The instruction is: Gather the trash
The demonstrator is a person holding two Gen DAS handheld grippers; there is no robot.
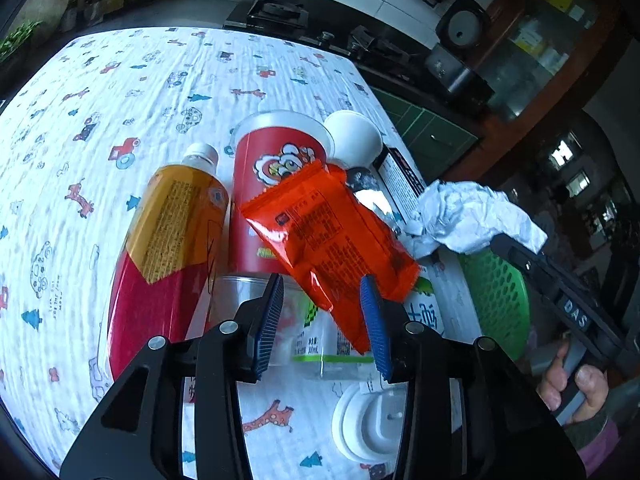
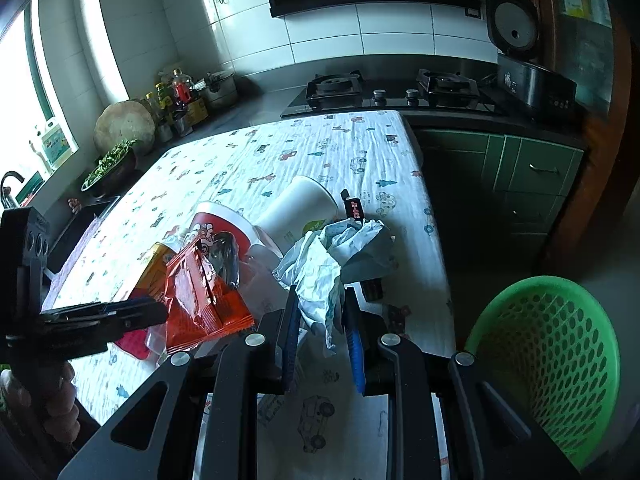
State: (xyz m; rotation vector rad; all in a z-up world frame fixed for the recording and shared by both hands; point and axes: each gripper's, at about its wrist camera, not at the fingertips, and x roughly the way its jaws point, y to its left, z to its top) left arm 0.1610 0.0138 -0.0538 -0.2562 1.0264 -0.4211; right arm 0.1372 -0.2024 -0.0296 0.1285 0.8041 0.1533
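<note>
The right gripper [image 2: 320, 320] pinches the crumpled tissue [image 2: 336, 256] above the table edge [image 2: 432, 240]; carry it over the green basket [image 2: 560, 360] before letting go. The left gripper [image 1: 326, 320] stands half open around the orange wrapper [image 1: 328, 232], seemingly not pressing it.

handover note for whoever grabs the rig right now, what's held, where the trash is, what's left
Left hand-held gripper: jaws open around the orange wrapper, not clamped on it.
Right hand-held gripper: shut on the crumpled paper, lifted off the table.
Green basket stands beside the table on the right; what it holds can't be seen.
Still on the table: bottle, red cup, white cup, lid.
Next, probably: drop the paper in the basket, then regrip the wrapper.
</note>
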